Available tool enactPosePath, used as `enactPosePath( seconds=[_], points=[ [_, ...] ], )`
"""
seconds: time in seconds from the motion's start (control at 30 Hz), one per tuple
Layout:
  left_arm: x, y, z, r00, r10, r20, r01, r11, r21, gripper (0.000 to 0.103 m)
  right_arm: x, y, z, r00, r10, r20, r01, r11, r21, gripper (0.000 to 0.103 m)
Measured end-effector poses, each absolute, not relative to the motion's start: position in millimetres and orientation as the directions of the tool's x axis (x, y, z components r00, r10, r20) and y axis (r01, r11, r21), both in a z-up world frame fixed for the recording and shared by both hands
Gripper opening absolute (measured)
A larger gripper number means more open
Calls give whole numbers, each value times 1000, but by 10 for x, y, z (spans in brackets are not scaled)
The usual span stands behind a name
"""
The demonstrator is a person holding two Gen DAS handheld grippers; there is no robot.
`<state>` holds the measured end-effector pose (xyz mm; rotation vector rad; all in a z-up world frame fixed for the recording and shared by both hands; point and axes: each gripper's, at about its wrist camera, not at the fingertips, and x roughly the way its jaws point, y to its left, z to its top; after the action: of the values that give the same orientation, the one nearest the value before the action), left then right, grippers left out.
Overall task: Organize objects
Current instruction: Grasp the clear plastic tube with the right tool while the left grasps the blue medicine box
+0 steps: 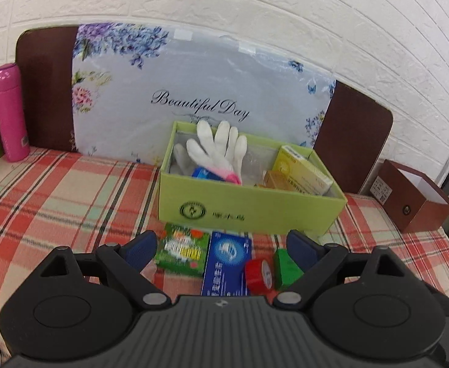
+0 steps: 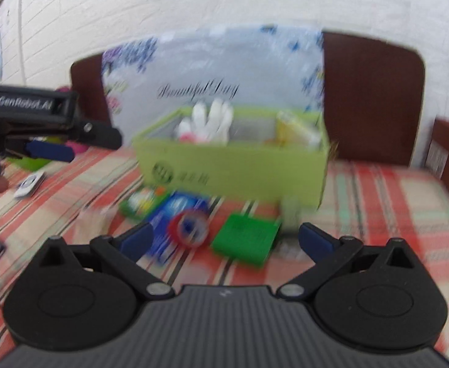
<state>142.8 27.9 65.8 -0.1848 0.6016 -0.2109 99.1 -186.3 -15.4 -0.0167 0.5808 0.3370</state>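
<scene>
Both tools stand spread wide with nothing between their blue pads. The left tool (image 1: 222, 247) hovers over a row of small items lying on the plaid bedcover (image 1: 71, 190), just in front of a light green cardboard box (image 1: 249, 205) that rests against a floral cushion (image 1: 199, 86). The right tool (image 2: 224, 240) faces the same cluster from the other side, its view blurred.

Loose items still outside the box are a green packet with bright printing (image 1: 183, 250), a long blue toothpaste carton (image 1: 226, 263), a red roll of tape (image 1: 259, 274) and a small green box (image 1: 287, 265). Already inside the light green box are white gloves (image 1: 221, 145) and yellow medicine cartons (image 1: 301, 168).

All the loose items look light. The toothpaste carton is stiff but thin-walled card, so it would best be taken across its narrow width near the middle, with modest squeeze to avoid crushing it. The tape roll is rigid and round and stands on edge, so it could roll away; pinching its two flat faces seems safest. The small green box is stiff and squat, easy to take across opposite sides. The green packet lies flat against the soft bedcover, which gives little edge to catch, so a pad may need to press into the fabric to get under it.

A pink flask (image 1: 9, 113) stands far left and a brown box (image 1: 414, 202) far right, both well apart from the cluster.
</scene>
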Motion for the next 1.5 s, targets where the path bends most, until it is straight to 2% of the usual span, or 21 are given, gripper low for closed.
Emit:
enactPosePath(
  seconds=[0.1, 0.23, 0.27, 0.3, 0.37, 0.43, 0.57, 0.63, 0.7, 0.77, 0.97, 1.17, 1.27, 1.4, 1.5],
  points=[
    [1285, 275, 446, 776, -266, -573, 144, 958, -250, 94, 788, -1677, -366, 731, 339, -593, -365, 928, 81, 100],
    [1228, 211, 277, 749, -290, -595, 174, 954, -246, 94, 662, -1526, -524, 698, 333, -634, -389, 920, 54, 83],
    [1235, 180, 250, 749, -291, -595, 183, 954, -236, 94, 658, -1525, -552, 691, 325, -646, -382, 923, 56, 72],
    [1253, 136, 217, 749, -288, -597, 193, 956, -219, 94, 653, -1533, -579, 683, 318, -657, -375, 925, 58, 66],
    [1312, 52, 157, 744, -283, -605, 210, 959, -191, 94, 628, -1584, -605, 674, 312, -669, -368, 928, 62, 41],
    [1410, -29, 74, 735, -277, -619, 214, 961, -175, 94, 610, -1687, -611, 679, 299, -671, -350, 935, 63, 28],
    [1635, -138, -70, 712, -251, -656, 194, 968, -160, 91, 573, -1901, -605, 693, 251, -676, -301, 953, 46, 27],
    [1717, -165, -127, 699, -254, -669, 191, 967, -167, 86, 554, -2007, -602, 699, 231, -677, -271, 961, 48, 27],
    [1783, -185, -179, 681, -257, -685, 194, 966, -170, 69, 540, -2089, -604, 701, 223, -678, -248, 967, 62, 27],
    [1808, -205, -216, 678, -244, -693, 198, 969, -147, 60, 542, -2126, -611, 701, 226, -676, -238, 968, 77, 27],
    [1547, -124, -126, 660, -284, -696, 246, 957, -157, 59, 539, -2116, -634, 706, 222, -672, -235, 969, 73, 27],
    [1119, -17, -127, 647, -270, -713, 266, 956, -121, 60, 545, -2125, -631, 705, 230, -671, -232, 969, 88, 31],
    [1174, -37, -159, 654, -242, -717, 240, 965, -107, 67, 542, -2106, -620, 705, 228, -671, -236, 968, 82, 32],
    [1316, -85, -179, 644, -259, -720, 230, 963, -141, 69, 524, -2129, -605, 703, 227, -674, -235, 969, 82, 32],
    [1377, -146, -207, 648, -240, -723, 223, 967, -121, 70, 539, -2139, -609, 701, 222, -677, -232, 970, 77, 32]
  ],
)
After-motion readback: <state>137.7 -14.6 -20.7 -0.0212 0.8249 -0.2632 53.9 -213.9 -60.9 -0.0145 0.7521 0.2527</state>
